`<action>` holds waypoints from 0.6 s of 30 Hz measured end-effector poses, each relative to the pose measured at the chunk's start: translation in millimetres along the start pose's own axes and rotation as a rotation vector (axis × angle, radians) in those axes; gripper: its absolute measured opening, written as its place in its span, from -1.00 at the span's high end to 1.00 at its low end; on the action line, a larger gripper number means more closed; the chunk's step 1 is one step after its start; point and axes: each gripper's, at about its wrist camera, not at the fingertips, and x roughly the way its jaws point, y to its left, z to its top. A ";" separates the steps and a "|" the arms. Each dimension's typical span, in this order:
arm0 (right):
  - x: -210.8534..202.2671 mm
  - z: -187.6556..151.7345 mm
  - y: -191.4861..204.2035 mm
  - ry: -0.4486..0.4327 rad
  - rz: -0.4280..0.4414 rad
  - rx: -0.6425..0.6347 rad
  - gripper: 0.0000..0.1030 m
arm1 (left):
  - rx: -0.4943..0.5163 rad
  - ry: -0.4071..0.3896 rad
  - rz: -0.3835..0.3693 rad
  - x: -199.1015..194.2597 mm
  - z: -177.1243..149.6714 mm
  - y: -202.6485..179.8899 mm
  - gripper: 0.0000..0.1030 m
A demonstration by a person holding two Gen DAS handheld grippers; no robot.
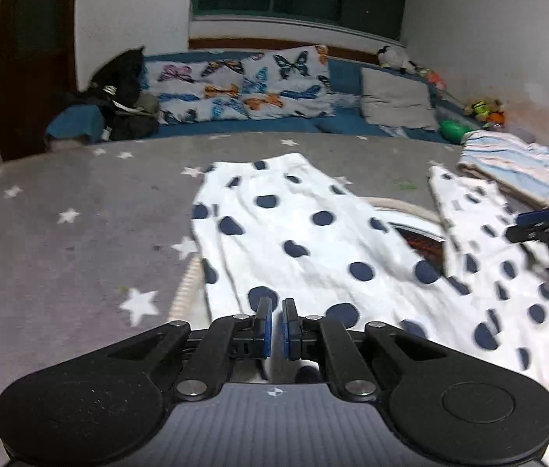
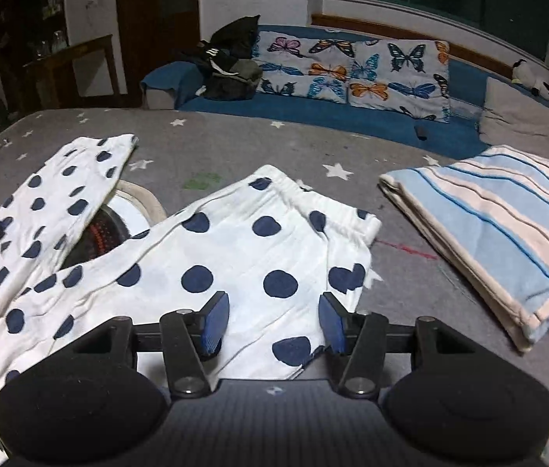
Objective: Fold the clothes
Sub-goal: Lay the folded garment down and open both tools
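The striped cloth [image 2: 500, 241] lay folded. The dotted trousers [image 2: 235, 249] lay half folded. Left gripper [image 1: 276, 325] pinched them; right gripper [image 2: 274, 323] jaws were open.

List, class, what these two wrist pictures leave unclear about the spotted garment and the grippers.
- Left gripper: whether it pinches the white navy-spotted cotton garment; left wrist view, the near-shut fingers cover the hem.
- Garment's near end: cut off by the bottom edge and the right gripper body in the right wrist view.
- Dark red-patterned item under the garment: mostly covered, type unclear.
- Garment's right side, left wrist view: motion-blurred.
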 end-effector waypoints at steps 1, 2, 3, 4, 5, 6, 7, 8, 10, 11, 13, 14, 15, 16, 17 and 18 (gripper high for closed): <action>-1.2 -1.3 -1.3 0.000 -0.006 0.003 0.00 | 0.001 -0.004 0.010 -1.6 -1.7 1.2 0.93; -2.6 -2.7 -2.3 -0.001 -0.016 0.003 0.00 | 0.003 -0.007 0.020 -3.2 -3.3 2.5 0.94; -4.0 -4.1 -3.4 -0.002 -0.026 0.004 0.00 | 0.007 -0.010 0.033 -5.3 -4.8 3.8 0.94; -5.5 -5.6 -4.8 -0.002 -0.033 0.005 0.00 | 0.011 -0.012 0.045 -7.3 -6.2 5.1 0.94; -7.1 -7.1 -6.3 -0.002 -0.039 0.006 0.00 | 0.015 -0.015 0.058 -9.3 -7.6 6.4 0.94; -9.1 -9.0 -9.2 -0.002 -0.046 0.010 0.00 | 0.016 -0.017 0.065 -11.2 -8.8 8.1 0.94; -10.9 -10.9 -12.1 -0.002 -0.053 0.014 0.00 | 0.012 -0.017 0.054 -12.3 -8.9 10.5 0.94; -11.9 -11.6 -15.1 -0.003 -0.057 0.020 0.00 | 0.013 -0.015 0.053 -12.4 -8.0 10.9 0.94; -12.6 -10.4 -17.7 0.004 -0.069 0.024 -0.01 | 0.020 -0.003 0.065 -10.8 -3.5 7.0 0.94; -12.7 -9.2 -18.1 0.008 -0.075 0.023 0.00 | 0.018 0.005 0.068 -10.2 -0.5 4.7 0.94; -13.9 -4.9 -18.0 0.001 -0.074 0.029 0.01 | 0.005 0.003 0.041 -13.2 4.7 0.6 0.93; -14.5 -2.8 -17.9 -0.003 -0.073 0.032 0.01 | 0.003 0.002 0.030 -14.5 6.1 -1.7 0.92; -14.7 -0.4 -17.5 -0.013 -0.064 0.038 0.00 | 0.013 0.005 0.026 -14.9 3.6 -4.4 0.92; -14.3 1.5 -17.1 -0.020 -0.054 0.045 0.00 | 0.024 0.007 0.021 -15.3 1.1 -7.1 0.91; -13.9 3.3 -16.6 -0.027 -0.042 0.051 0.00 | 0.034 0.009 0.017 -15.8 -1.4 -9.9 0.91; -12.0 5.0 -15.0 -0.026 -0.020 0.057 0.00 | 0.044 0.012 0.013 -16.2 -3.9 -12.6 0.90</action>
